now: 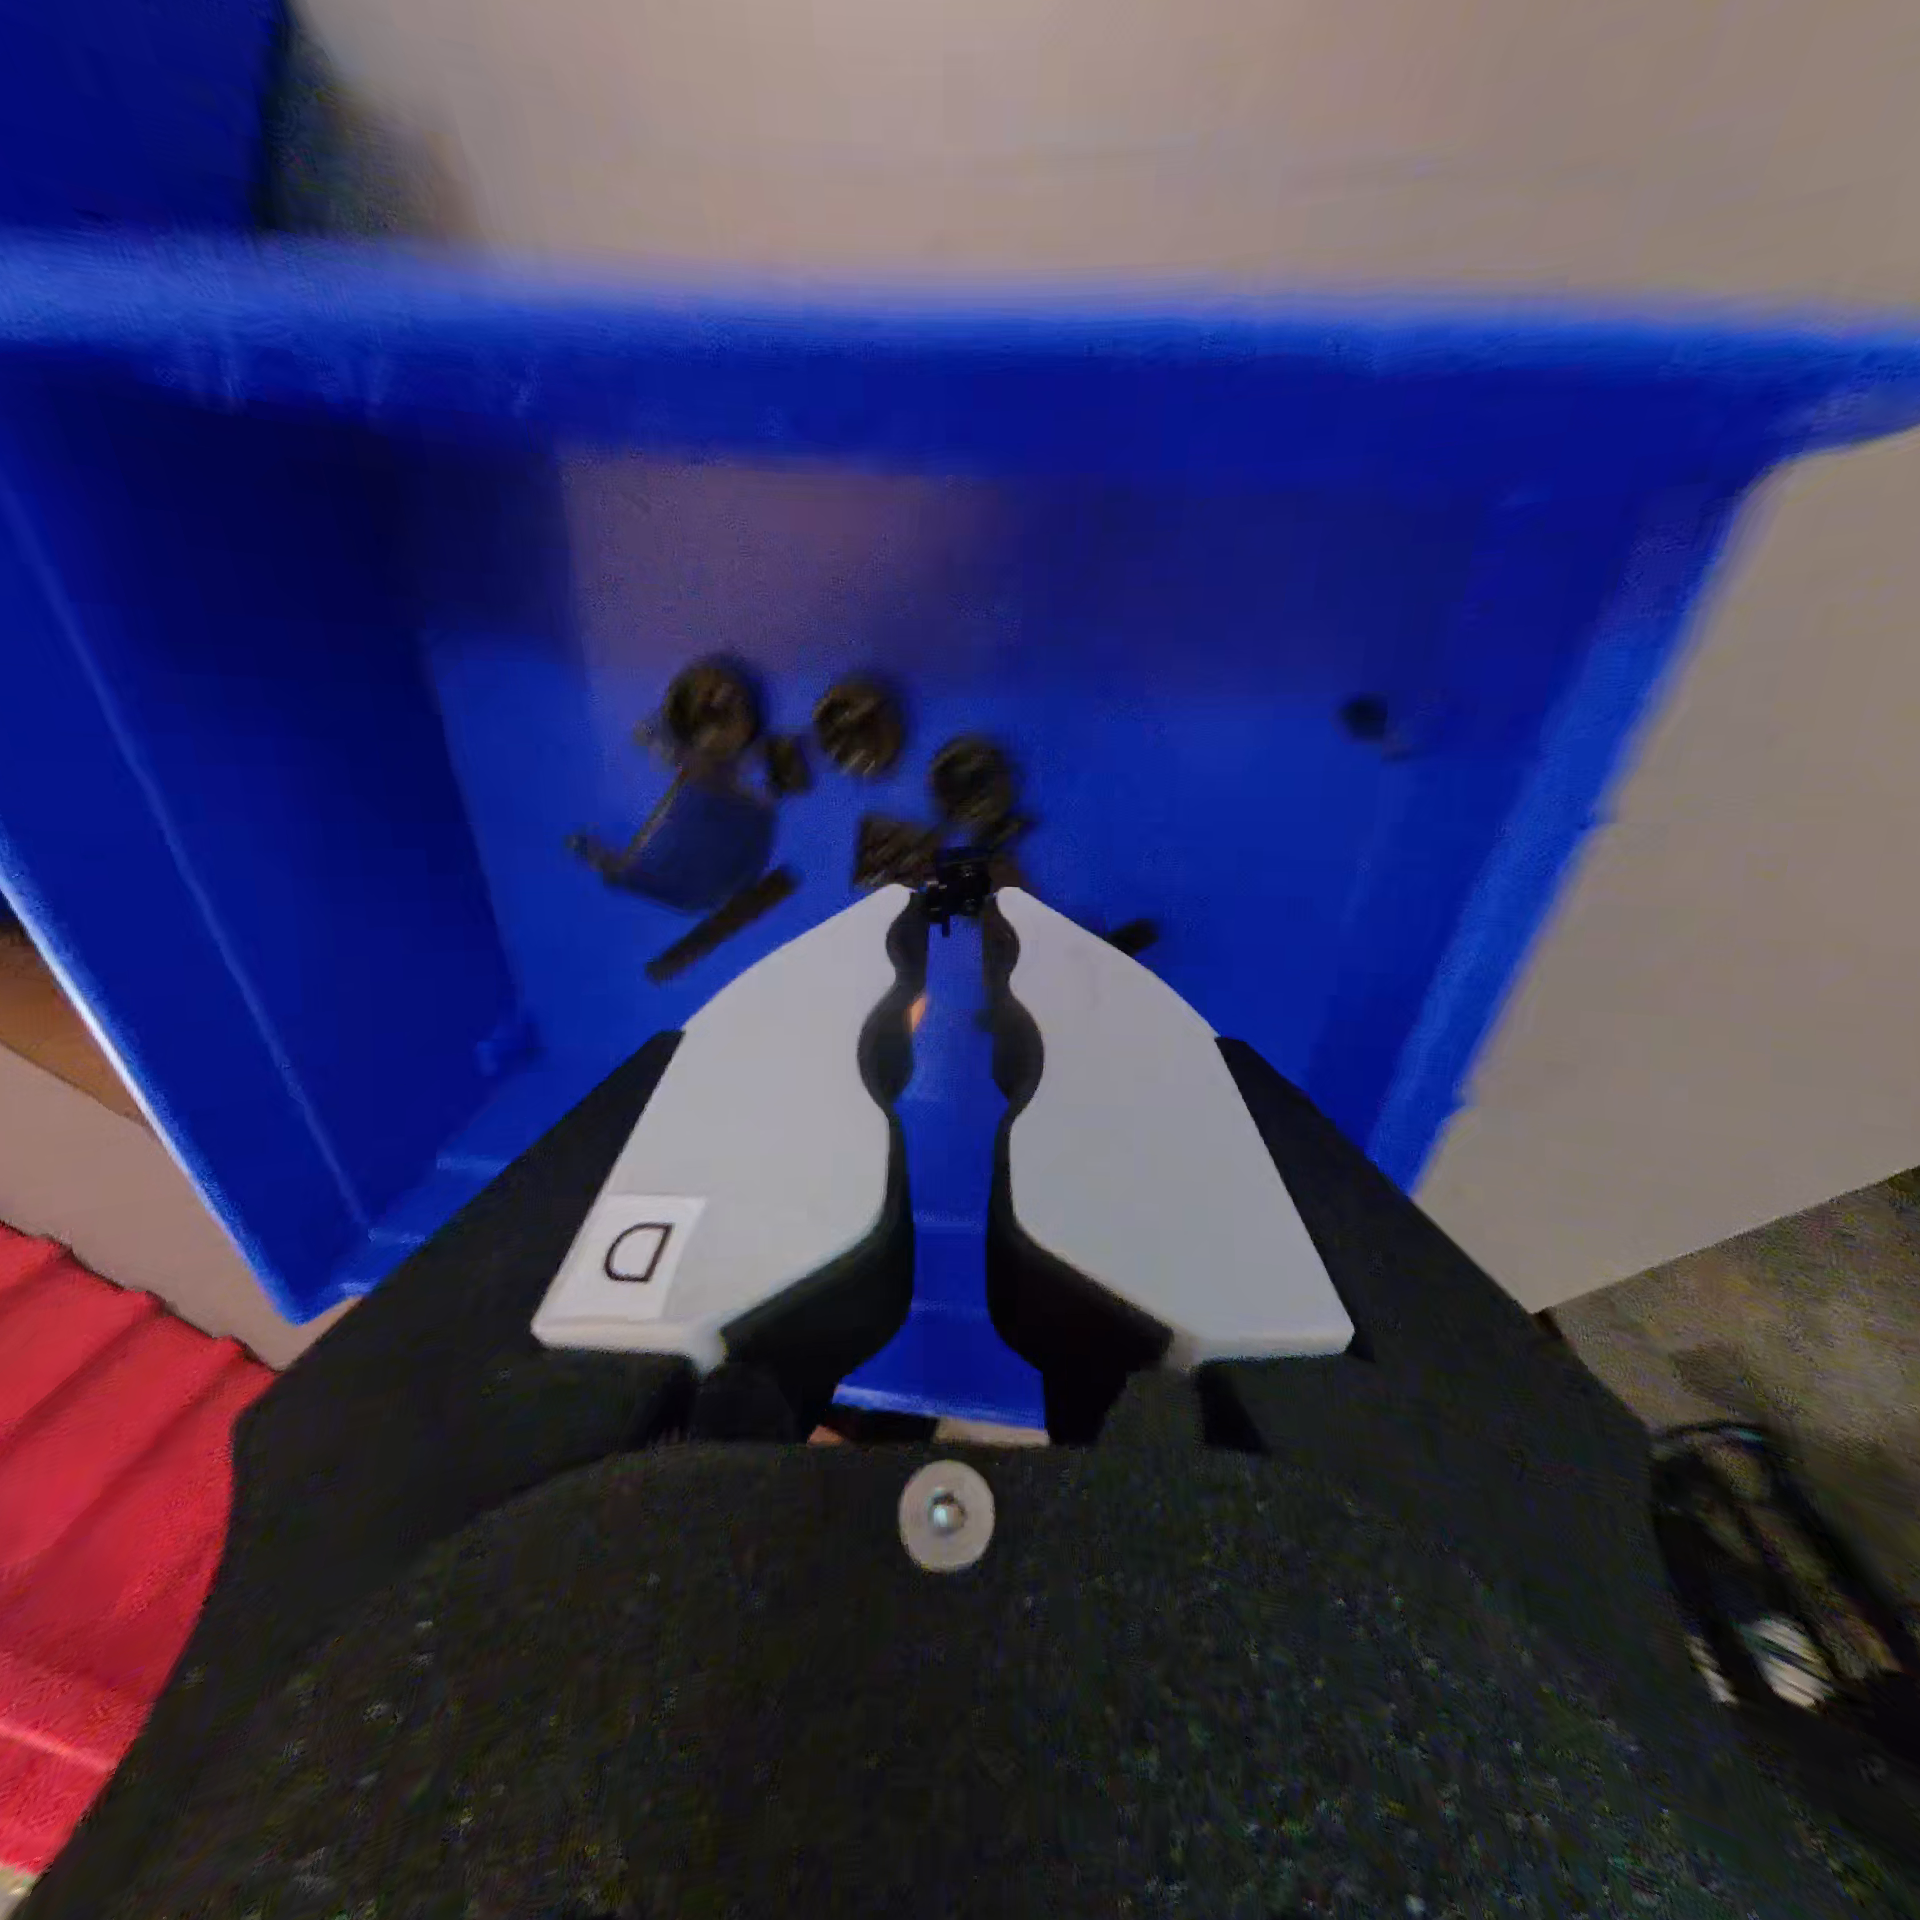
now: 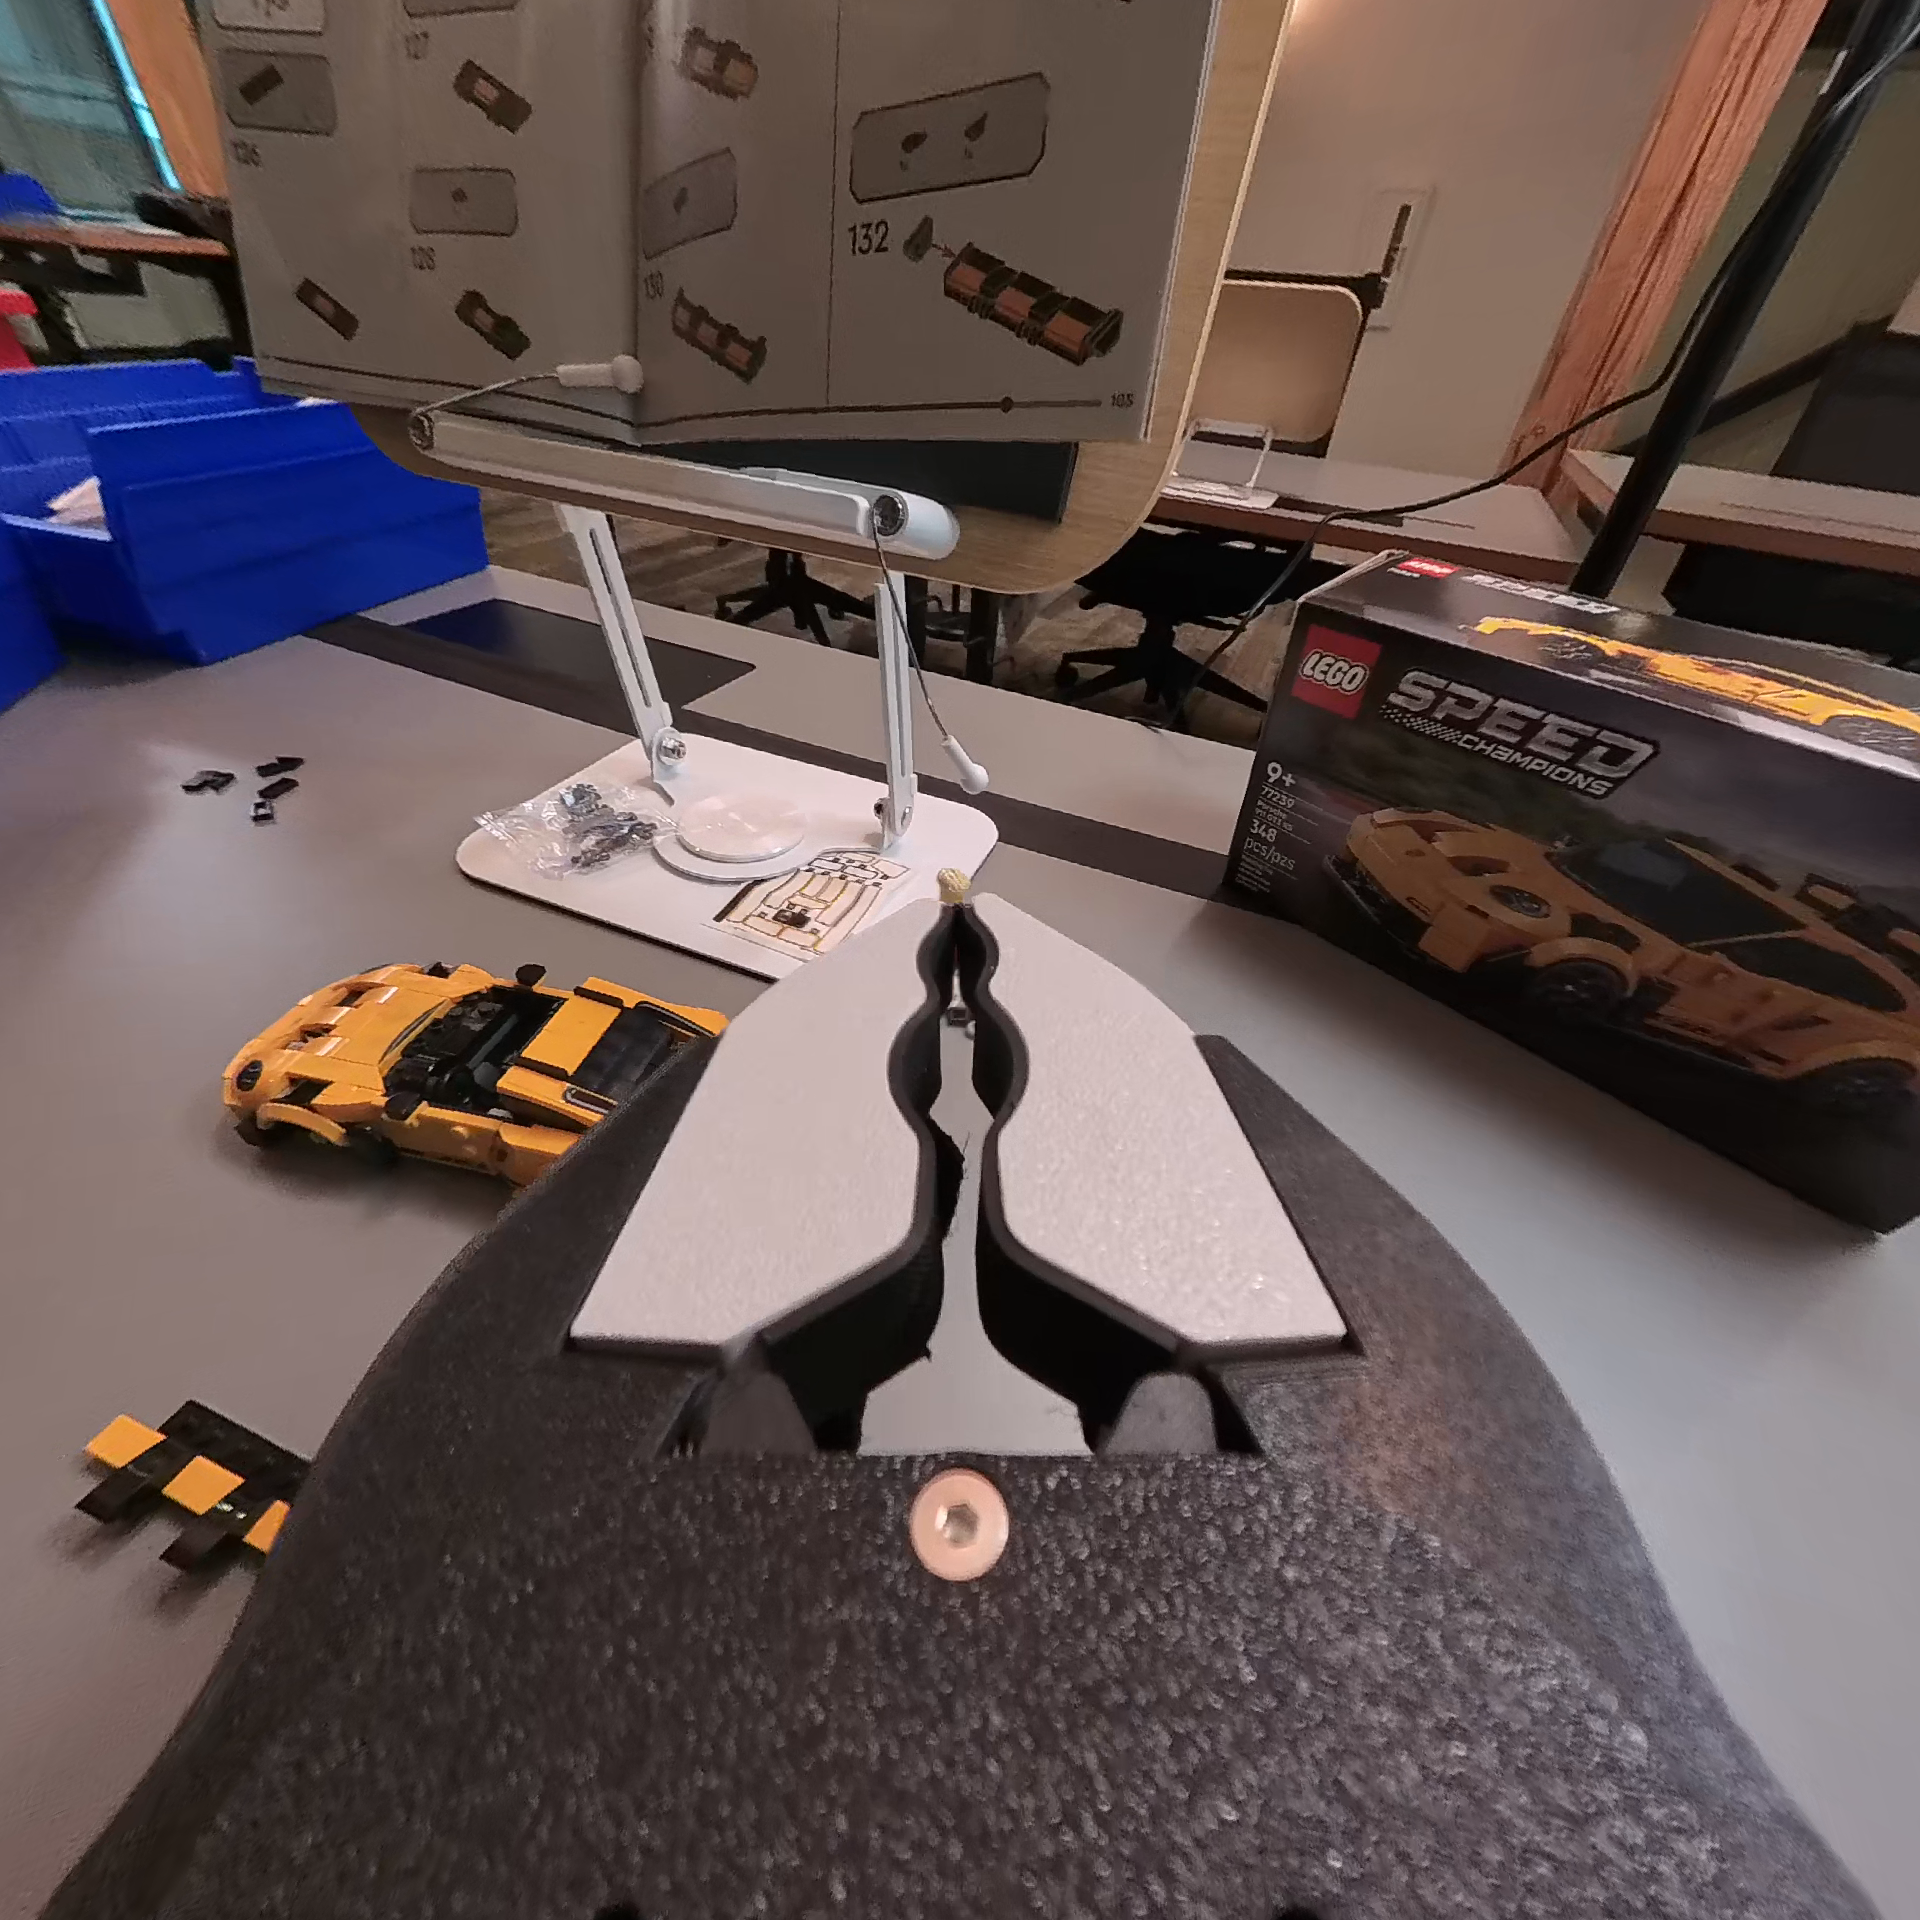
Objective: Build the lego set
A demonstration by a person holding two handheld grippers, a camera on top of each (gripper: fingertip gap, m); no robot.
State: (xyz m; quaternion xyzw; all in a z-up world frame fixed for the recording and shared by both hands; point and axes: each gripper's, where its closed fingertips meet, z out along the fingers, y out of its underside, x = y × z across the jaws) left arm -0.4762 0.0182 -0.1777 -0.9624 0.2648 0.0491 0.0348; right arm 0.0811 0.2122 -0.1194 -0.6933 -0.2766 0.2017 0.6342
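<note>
In the left wrist view my left gripper [image 1: 956,896] is inside a blue bin [image 1: 935,343] and is shut on a small black piece [image 1: 958,881] at its tips. Several black wheels [image 1: 857,725] and other dark parts [image 1: 722,925] lie on the bin floor just beyond. In the right wrist view my right gripper [image 2: 954,902] is shut on a small tan piece [image 2: 953,884] and held above the grey table [image 2: 312,1299]. The partly built yellow car [image 2: 457,1060] stands to its left. A yellow and black sub-assembly [image 2: 187,1475] lies at the near left.
An instruction booklet [image 2: 727,208] rests open on a white stand [image 2: 727,862], with a bag of parts [image 2: 582,821] and a sticker sheet [image 2: 810,904] on its base. The set's box [image 2: 1590,862] stands at the right. Blue bins [image 2: 208,499] sit far left, with small black pieces [image 2: 249,784] nearby. Spacing between my two grippers at the tips: around 60 cm.
</note>
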